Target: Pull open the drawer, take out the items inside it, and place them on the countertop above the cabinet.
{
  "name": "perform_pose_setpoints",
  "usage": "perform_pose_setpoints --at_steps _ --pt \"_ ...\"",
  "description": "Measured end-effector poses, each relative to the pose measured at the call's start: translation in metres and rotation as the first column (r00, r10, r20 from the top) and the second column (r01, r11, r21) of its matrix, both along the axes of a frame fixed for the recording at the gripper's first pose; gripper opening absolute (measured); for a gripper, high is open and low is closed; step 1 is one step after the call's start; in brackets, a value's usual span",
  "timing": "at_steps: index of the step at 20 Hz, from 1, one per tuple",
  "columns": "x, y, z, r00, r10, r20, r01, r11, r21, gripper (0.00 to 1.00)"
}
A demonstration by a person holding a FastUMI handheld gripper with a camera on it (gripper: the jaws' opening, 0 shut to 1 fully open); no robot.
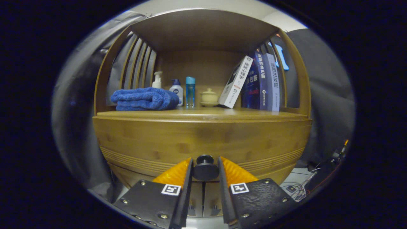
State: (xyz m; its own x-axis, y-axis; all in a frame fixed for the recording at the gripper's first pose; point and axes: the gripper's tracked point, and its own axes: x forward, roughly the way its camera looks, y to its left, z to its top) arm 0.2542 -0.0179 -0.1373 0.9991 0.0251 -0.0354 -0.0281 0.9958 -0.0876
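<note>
A bamboo cabinet fills the gripper view, and its wide drawer front (159, 143) is closed or nearly so. A round black knob (205, 168) sticks out of the drawer's lower middle. My gripper (205, 165) has one finger on each side of that knob, and both fingers (189, 171) appear to press against it. The drawer's inside is hidden. Just above the drawer front runs the wooden countertop (203, 114), under a shelf roof.
On the countertop lie a folded blue towel (144, 99), a pump bottle (157, 80), a white bottle (176, 90), a slim blue bottle (190, 91), a lidded cup (209, 96) and leaning books (254, 83). Cables (299, 187) lie on the floor at the right.
</note>
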Motion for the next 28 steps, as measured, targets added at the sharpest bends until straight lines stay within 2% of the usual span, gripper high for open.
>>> perform_pose_setpoints --at_steps 5,9,11,12,14,23,28 --pt "0.002 0.001 -0.002 1.000 0.004 0.028 -0.005 0.999 0.039 0.43" --pt "0.000 0.003 -0.003 0.998 0.058 0.029 -0.058 0.998 -0.010 0.43" --pt "-0.001 0.000 -0.005 0.999 0.045 -0.002 -0.045 0.999 0.001 0.37" --pt "-0.010 0.000 -0.005 0.999 0.037 -0.003 -0.037 0.999 0.002 0.37" --pt "-0.017 0.001 -0.003 1.000 0.025 0.017 -0.025 0.999 -0.029 0.30" --pt "-0.084 -0.005 -0.009 1.000 -0.016 0.003 0.016 1.000 -0.013 0.30" --pt "-0.127 -0.011 -0.017 0.999 -0.005 -0.035 0.004 0.999 -0.032 0.30"
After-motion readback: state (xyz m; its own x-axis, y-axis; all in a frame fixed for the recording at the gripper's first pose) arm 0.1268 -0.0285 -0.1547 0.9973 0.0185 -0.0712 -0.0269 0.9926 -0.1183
